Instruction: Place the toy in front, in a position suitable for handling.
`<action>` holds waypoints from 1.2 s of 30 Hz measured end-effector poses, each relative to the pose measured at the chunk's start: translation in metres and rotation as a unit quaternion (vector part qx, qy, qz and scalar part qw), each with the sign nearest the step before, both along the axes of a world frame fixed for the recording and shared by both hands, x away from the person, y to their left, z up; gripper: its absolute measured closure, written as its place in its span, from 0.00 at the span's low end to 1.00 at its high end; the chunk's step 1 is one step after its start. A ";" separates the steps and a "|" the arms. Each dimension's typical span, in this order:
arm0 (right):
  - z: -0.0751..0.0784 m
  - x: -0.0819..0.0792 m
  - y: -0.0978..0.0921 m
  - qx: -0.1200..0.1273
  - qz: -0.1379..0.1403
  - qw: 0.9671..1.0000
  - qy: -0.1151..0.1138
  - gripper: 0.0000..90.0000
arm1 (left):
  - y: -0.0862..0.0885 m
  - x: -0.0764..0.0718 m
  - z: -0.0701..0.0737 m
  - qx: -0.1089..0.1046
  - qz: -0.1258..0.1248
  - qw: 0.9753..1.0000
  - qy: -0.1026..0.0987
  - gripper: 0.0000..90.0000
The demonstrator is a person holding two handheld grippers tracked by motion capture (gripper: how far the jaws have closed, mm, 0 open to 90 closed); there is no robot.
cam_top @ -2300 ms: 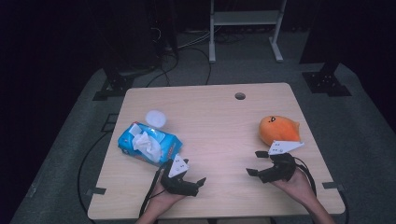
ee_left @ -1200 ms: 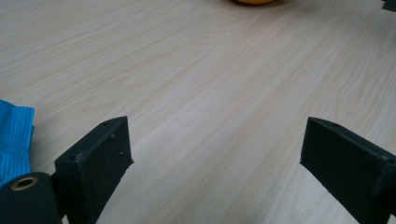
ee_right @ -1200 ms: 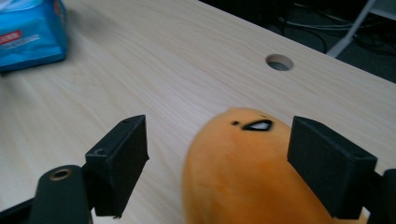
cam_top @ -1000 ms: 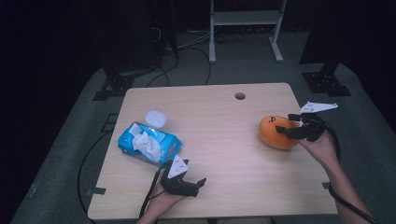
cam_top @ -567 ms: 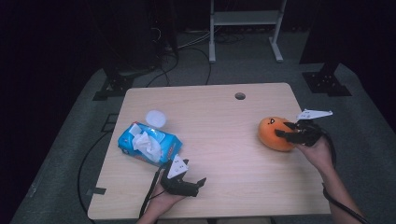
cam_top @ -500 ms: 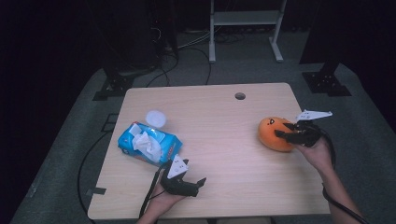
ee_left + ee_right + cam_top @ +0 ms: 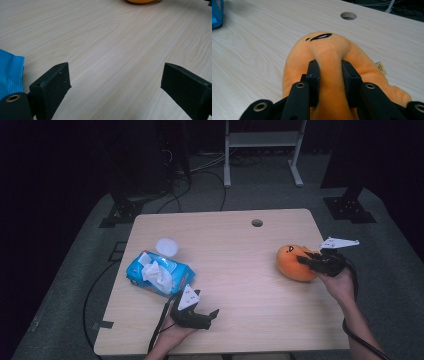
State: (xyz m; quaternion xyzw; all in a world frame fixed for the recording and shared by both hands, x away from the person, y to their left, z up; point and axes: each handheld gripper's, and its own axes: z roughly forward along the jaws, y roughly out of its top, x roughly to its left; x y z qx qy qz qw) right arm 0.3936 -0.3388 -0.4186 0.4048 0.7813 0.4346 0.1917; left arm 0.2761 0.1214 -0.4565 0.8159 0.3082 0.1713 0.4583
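The right gripper (image 7: 312, 262) has moved from the near edge of the table (image 7: 230, 245) over to the orange plush toy (image 7: 295, 263) at the right side, and its jaws are now clamped on a ridge of the toy's fabric; in the right gripper view the two jaws pinch a raised fold of the orange plush toy (image 7: 329, 52) between them, with the stitched eye facing away from the camera. The toy has stayed in place on the tabletop, near the right edge, well apart from the blue wipes pack (image 7: 159, 273) and the small white lid (image 7: 166, 246) on the left. The left gripper (image 7: 207, 316) remains parked near the front edge, jaws spread wide over bare wood in the left gripper view, holding nothing. Judgement: the grasp looks established, so the pick-up step is ready to begin; the pinch is on loose fabric, so the toy may sag or swing on lifting.
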 end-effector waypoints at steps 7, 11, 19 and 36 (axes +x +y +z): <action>0.009 -0.002 0.001 0.009 0.004 1.000 -0.007 0.80 | 0.002 -0.001 0.002 -0.006 0.003 1.000 -0.005 0.08; 0.022 -0.009 0.008 0.012 0.020 0.999 -0.025 0.80 | 0.003 -0.001 0.003 -0.009 0.001 1.000 -0.003 0.08; 0.048 -0.029 0.030 0.031 0.074 0.995 -0.054 0.80 | 0.007 -0.001 0.007 -0.018 0.010 1.000 -0.008 0.08; 0.040 -0.063 0.110 0.027 0.201 0.978 -0.046 0.80 | 0.017 -0.001 0.013 -0.032 0.016 0.999 -0.013 0.08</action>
